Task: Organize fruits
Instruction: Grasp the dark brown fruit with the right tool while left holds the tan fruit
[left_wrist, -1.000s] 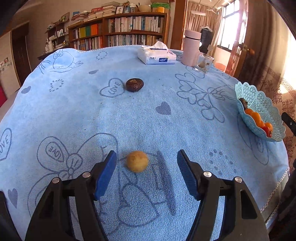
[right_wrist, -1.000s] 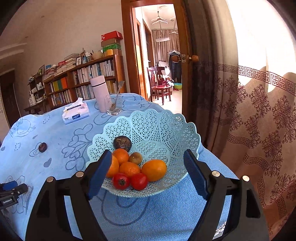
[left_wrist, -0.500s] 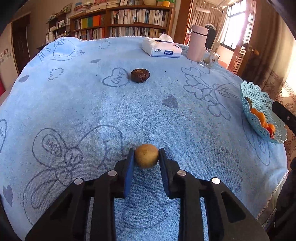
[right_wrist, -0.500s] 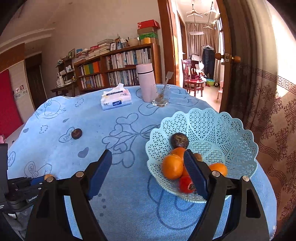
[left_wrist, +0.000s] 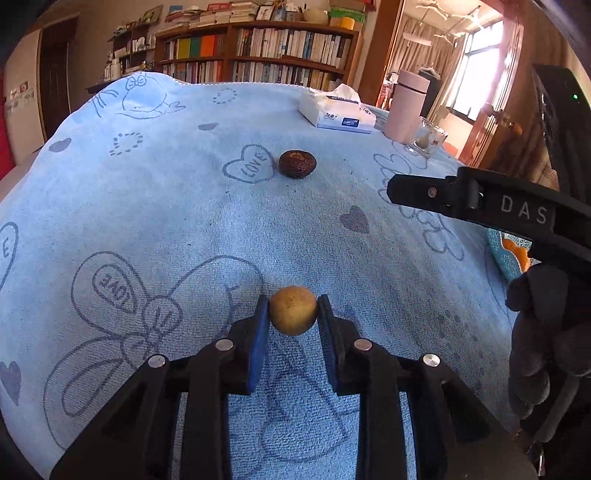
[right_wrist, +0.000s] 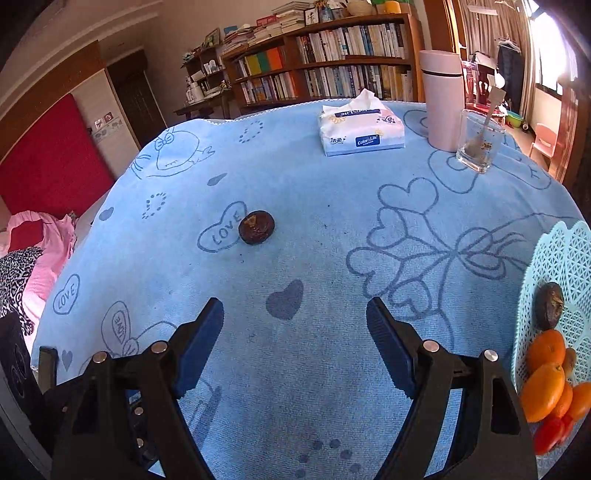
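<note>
My left tool (left_wrist: 292, 314) is clenched on the small tan fruit (left_wrist: 292, 310), low on the table (left_wrist: 184, 206). I should lift straight, grip gentle, toward the basket (right_wrist: 561, 266) at three o'clock. My right tool (right_wrist: 295, 332) hangs released, aiming at the dark fruit (right_wrist: 256, 227).

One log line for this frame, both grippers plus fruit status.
left gripper: shut on yellow-brown fruit | right gripper: open, empty | dark fruit: loose on cloth | basket: holds oranges
</note>
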